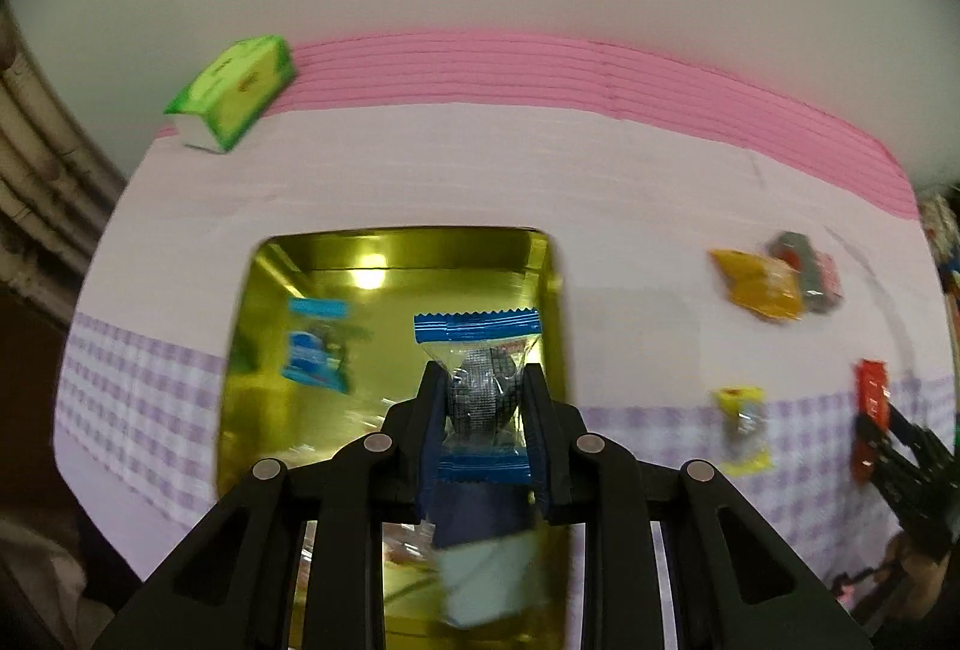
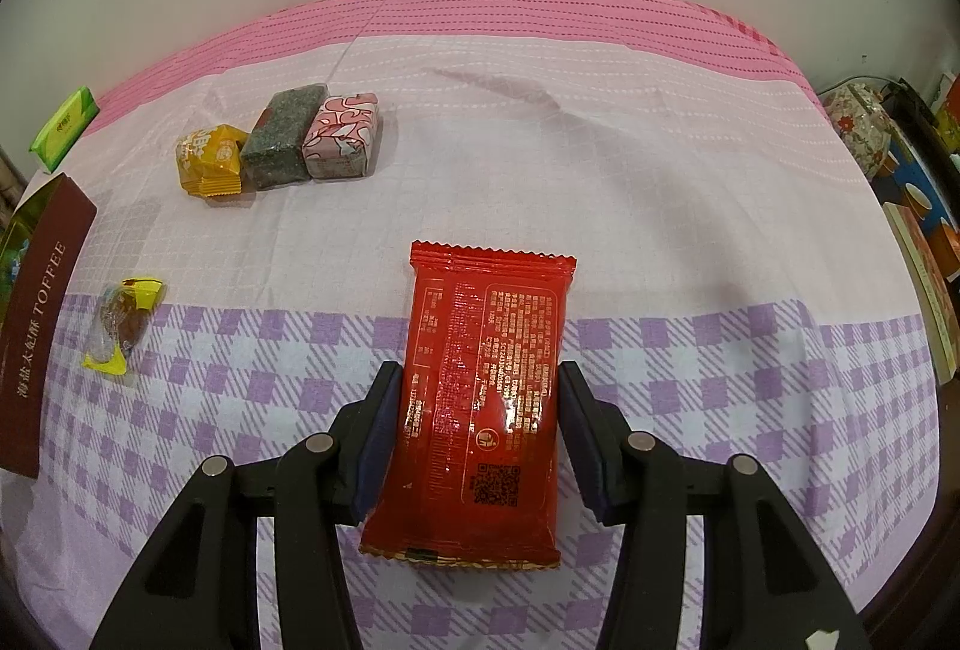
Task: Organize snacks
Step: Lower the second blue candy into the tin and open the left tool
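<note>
Snacks mid-sort: left gripper (image 1: 480, 398) clamps a blue-ended clear candy wrapper (image 1: 478, 368) above the gold tin box (image 1: 540, 254), likely for dropping in, while right gripper (image 2: 480, 434) straddles a flat red foil packet (image 2: 480, 398), jaws apparently not yet pressing.

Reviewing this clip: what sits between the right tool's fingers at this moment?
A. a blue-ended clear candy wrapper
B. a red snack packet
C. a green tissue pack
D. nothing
B: the right wrist view shows the red snack packet lying on the checked cloth between the right tool fingers.
</note>
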The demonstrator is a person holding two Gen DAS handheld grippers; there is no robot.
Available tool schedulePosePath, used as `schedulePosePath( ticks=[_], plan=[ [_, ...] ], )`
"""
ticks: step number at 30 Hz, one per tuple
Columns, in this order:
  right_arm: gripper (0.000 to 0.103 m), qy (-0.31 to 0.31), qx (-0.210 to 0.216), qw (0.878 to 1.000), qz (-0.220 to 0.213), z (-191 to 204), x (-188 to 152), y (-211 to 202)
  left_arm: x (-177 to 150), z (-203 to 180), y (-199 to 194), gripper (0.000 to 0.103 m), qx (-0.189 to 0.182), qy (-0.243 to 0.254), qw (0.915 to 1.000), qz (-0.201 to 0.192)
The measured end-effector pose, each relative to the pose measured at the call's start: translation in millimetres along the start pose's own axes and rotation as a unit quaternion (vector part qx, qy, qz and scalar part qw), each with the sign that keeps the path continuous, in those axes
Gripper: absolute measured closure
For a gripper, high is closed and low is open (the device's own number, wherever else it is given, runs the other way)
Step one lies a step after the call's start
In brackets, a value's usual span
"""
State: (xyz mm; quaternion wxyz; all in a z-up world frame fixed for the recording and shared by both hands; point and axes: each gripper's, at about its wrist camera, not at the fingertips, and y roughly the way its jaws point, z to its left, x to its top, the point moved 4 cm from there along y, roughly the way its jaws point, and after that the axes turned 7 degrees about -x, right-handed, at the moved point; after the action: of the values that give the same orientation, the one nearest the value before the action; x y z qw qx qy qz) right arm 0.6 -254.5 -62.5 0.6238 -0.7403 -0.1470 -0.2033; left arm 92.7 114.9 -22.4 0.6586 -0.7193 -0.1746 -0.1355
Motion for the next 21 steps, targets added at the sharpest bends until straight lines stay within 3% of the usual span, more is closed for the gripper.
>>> schedulePosePath(
  ticks=[8, 21],
  plan=[
    [0.055, 0.0, 0.0, 1.0, 0.0, 0.1, -0.1, 0.0, 2.7, 40.3, 26.4, 0.078, 0.032, 0.003, 0.9992, 0.024],
    [0.055, 0.0, -0.001, 1.0, 0.001, 0.0, -0.2, -0.1, 8.4, 57.6, 56.5, 0.078, 0.044, 0.021, 0.9982, 0.035]
  ],
)
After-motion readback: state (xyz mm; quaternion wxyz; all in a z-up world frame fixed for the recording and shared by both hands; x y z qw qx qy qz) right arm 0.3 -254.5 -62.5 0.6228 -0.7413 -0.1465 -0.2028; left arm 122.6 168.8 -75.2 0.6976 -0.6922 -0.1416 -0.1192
